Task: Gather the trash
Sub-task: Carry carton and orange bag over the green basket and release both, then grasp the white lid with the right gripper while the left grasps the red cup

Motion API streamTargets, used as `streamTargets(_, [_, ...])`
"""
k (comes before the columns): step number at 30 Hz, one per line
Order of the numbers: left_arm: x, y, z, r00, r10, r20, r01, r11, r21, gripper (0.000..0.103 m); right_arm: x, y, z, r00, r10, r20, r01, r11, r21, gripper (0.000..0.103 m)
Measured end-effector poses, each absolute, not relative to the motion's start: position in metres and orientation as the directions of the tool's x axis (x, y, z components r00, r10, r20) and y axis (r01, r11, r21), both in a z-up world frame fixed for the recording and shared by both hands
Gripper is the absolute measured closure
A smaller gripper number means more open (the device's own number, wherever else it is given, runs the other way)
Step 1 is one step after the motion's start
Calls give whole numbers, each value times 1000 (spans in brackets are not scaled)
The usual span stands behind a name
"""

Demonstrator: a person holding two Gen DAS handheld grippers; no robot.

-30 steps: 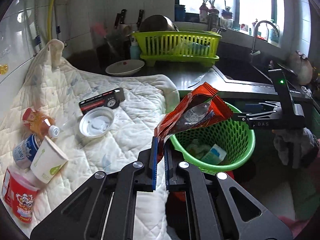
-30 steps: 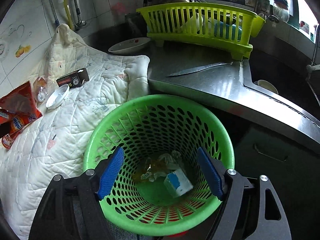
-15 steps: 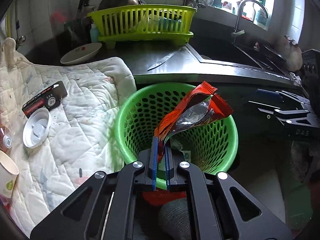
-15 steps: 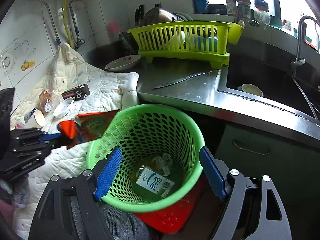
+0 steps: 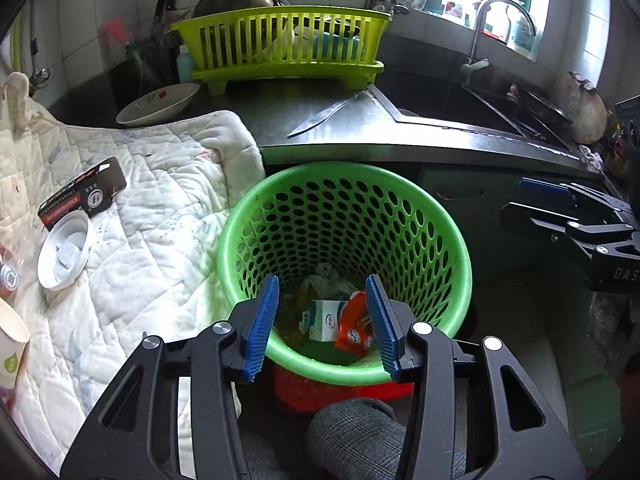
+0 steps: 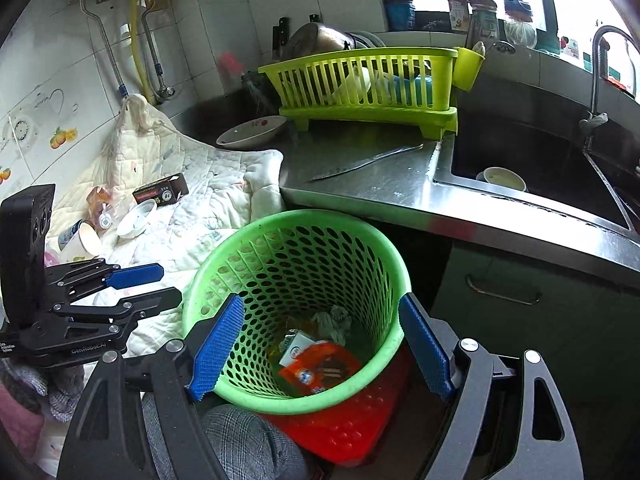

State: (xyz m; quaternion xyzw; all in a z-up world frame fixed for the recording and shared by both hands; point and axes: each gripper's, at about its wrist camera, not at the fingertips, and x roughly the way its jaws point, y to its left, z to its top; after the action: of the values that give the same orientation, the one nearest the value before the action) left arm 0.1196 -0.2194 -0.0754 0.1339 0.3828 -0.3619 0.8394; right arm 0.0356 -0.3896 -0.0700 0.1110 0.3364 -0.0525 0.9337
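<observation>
Your left gripper [image 5: 326, 322] has just been opening, and nothing sits between its blue pads [image 5: 262, 322] now: they stand apart over the near rim of the green basket [image 5: 460, 240], so the red wrapper [image 5: 354, 330] is free and lies at the bottom beside the white carton [image 5: 324, 320], with crumpled scraps behind them. That is the right spot to let go, I'd say, straight above the mouth, so the wrapper drops in rather than catching on the rim. Your right gripper [image 6: 320, 350] is spread wide too, pads either side of the basket's near wall with daylight around them, pinching nothing; from its camera the wrapper [image 6: 320, 368] shows flat on the carton [image 6: 294, 346]. It hangs there as if to steady or guard the basket, though it touches nothing I can see. The basket itself stands on a red base [image 6: 352, 420] against the steel counter [image 6: 400, 184], close to the quilt [image 5: 160, 200] where the rest of the rubbish waits, a short carry each time. Still out there on the quilt: the black box [image 5: 82, 196], the white lid [image 5: 64, 254], a paper cup [image 5: 10, 350] at the edge, and in the right view a small bottle [image 6: 98, 204] near them. The knife [image 5: 320, 116] and the bowl [image 5: 158, 104] on the counter look like kitchen gear, not trash. One wrapper in, several pieces left, so swing left next for the lid or the box.
</observation>
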Motion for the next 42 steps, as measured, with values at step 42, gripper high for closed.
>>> streamTargets(42, [129,132,-17,773,4,-634,86,990,112,29,214,-154,-68,655,260,-709,-313,948,59,10])
